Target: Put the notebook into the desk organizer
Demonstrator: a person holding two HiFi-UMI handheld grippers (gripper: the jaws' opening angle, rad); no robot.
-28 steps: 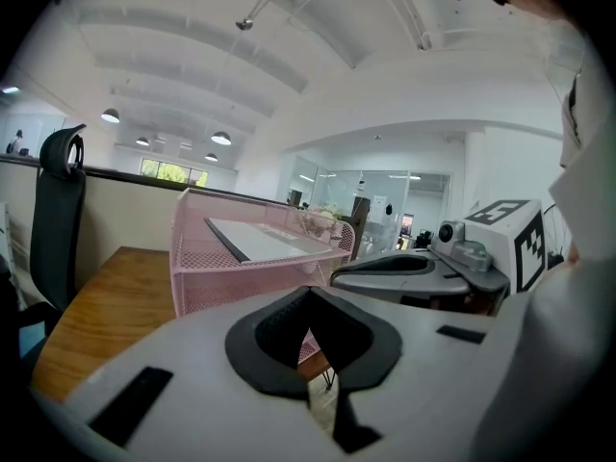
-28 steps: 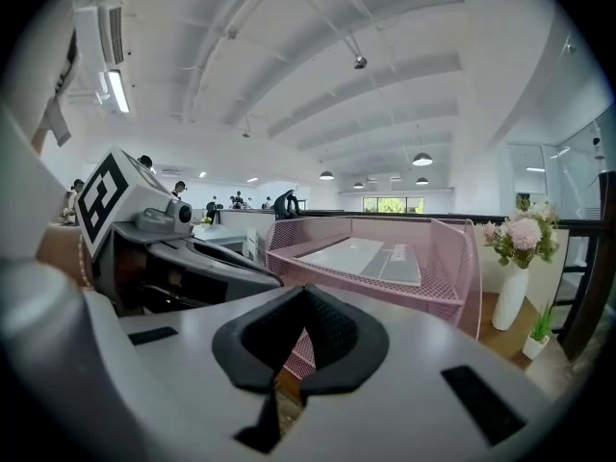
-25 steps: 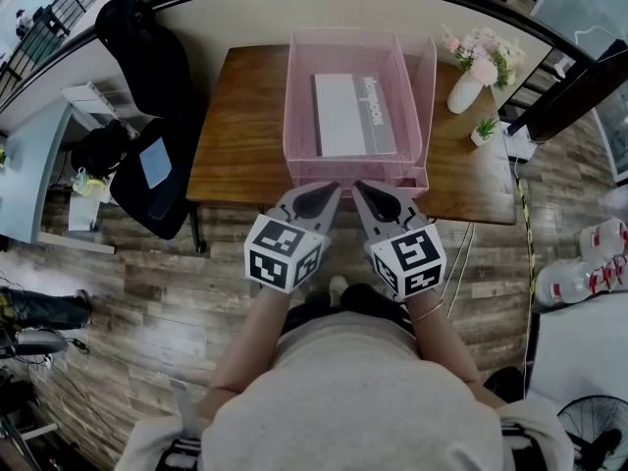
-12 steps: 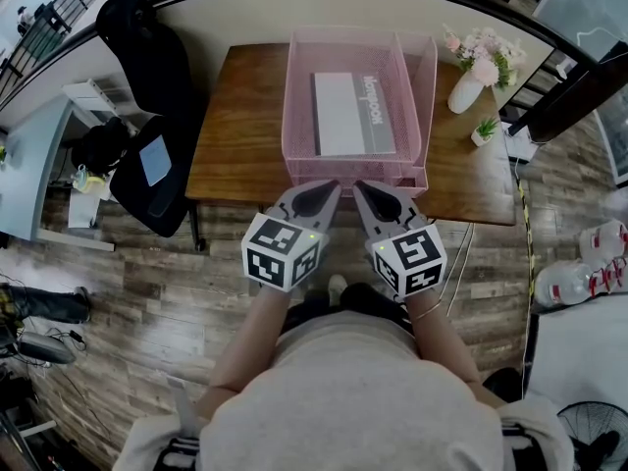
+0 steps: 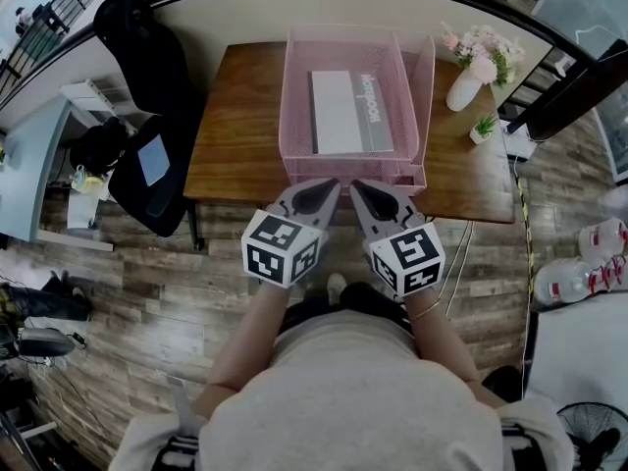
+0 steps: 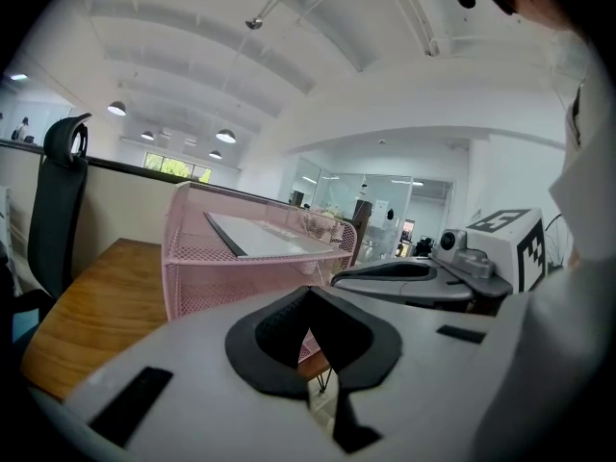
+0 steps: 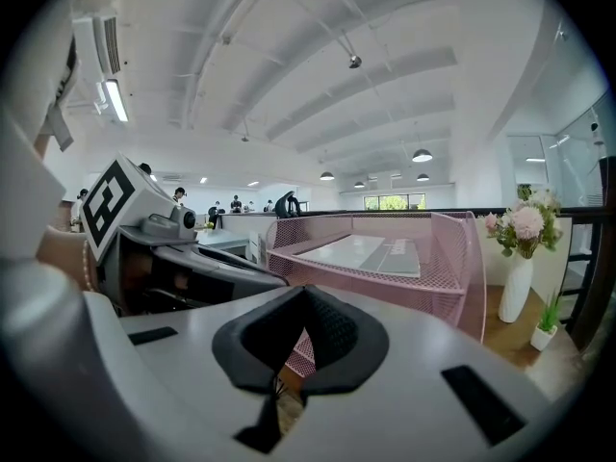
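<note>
Notebook (image 5: pixel 351 112) lies in organizer (image 5: pixel 294 86) on desk (image 5: pixel 235 126).

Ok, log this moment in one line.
notebook flat in desk organizer | left tongs shut, empty | right tongs shut, empty | both clear of organizer

A wooden table (image 5: pixel 235 135) occupies the upper centre of the head view; a white vase (image 5: pixel 461 91) of pink flowers (image 5: pixel 479 55) and a small potted plant (image 5: pixel 484 129) stand at its right end. A black office chair (image 5: pixel 147 86) stands at upper left on the wood-plank floor (image 5: pixel 147 283), with packed water bottles (image 5: pixel 579 268) at the right edge and a fan (image 5: pixel 594 430) at lower right.
</note>
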